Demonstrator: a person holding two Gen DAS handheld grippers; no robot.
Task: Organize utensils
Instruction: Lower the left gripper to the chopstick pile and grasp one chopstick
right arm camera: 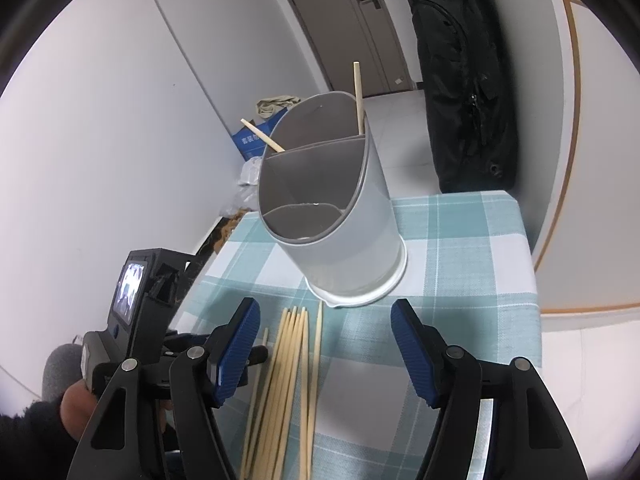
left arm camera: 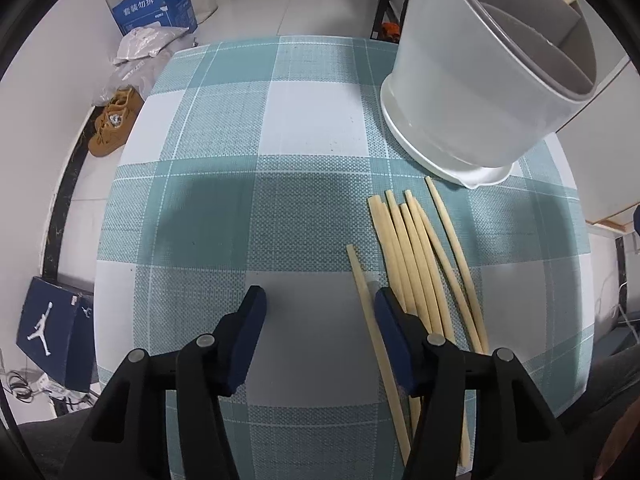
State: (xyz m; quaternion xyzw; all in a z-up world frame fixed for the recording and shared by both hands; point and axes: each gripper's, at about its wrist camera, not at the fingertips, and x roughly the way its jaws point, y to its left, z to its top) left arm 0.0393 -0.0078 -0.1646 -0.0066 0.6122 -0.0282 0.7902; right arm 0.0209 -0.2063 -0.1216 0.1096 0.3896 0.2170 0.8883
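Checked tablecloth under loose chopsticks; long way pointing toward holder; lone stick inside left gripper, jaws apart; right gripper wide, empty.

A teal and white checked tablecloth covers the table and fills the middle of the left wrist view. On the floor at the upper left of that frame stands a blue cardboard box with white plastic bags just below it, and a tan shoe lower still. A dark blue shoebox (white jumping figure printed on it) sits at lower left. A black bag stands at the upper right of the right wrist view, beside a grey door.
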